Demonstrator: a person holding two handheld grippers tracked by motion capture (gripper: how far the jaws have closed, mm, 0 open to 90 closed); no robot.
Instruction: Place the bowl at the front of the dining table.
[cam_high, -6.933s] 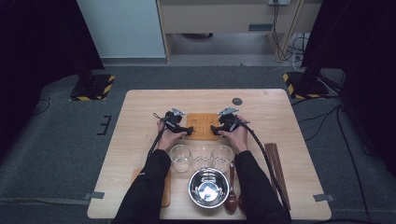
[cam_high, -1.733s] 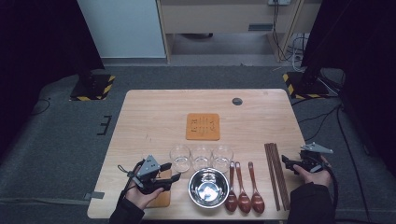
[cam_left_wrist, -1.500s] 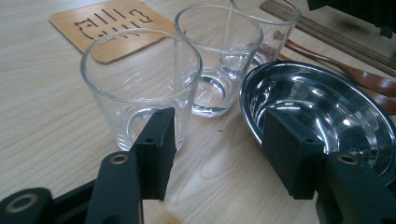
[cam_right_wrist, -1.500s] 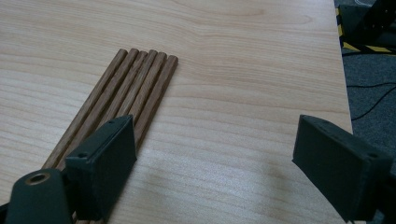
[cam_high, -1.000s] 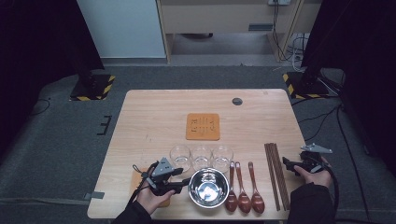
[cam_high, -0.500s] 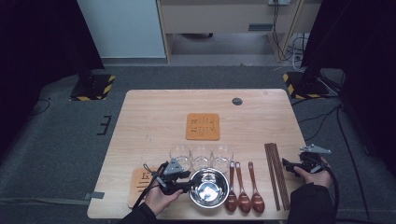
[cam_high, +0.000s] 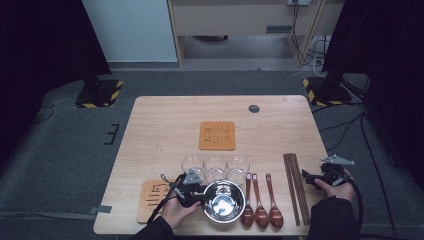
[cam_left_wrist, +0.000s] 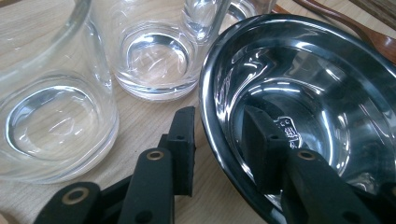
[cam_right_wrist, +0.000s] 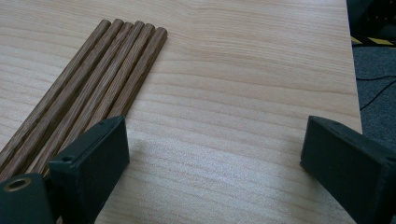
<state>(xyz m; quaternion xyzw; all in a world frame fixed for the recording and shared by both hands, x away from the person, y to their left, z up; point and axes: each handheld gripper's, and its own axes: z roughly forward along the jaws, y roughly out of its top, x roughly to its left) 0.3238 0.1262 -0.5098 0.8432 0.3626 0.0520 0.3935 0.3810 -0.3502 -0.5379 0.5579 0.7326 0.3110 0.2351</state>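
Steel bowl (cam_high: 223, 201) sits mouth-up near the table's (cam_high: 160, 130) front edge, round with no long axis. Its left rim runs between the left gripper's (cam_left_wrist: 219, 140) jaws, which have just been closing, one outside, one inside. Right of it lie wooden spoons (cam_high: 261, 200), then chopsticks (cam_right_wrist: 88, 88). The right gripper (cam_right_wrist: 215, 158) rests wide apart over bare wood.

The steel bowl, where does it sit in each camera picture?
High view: the steel bowl sits at the table's near edge, below the glasses.
Left gripper view: the bowl takes up the right half, its rim between the jaws.
Right gripper view: not in it.
Shared landmark: the glasses beside the bowl.
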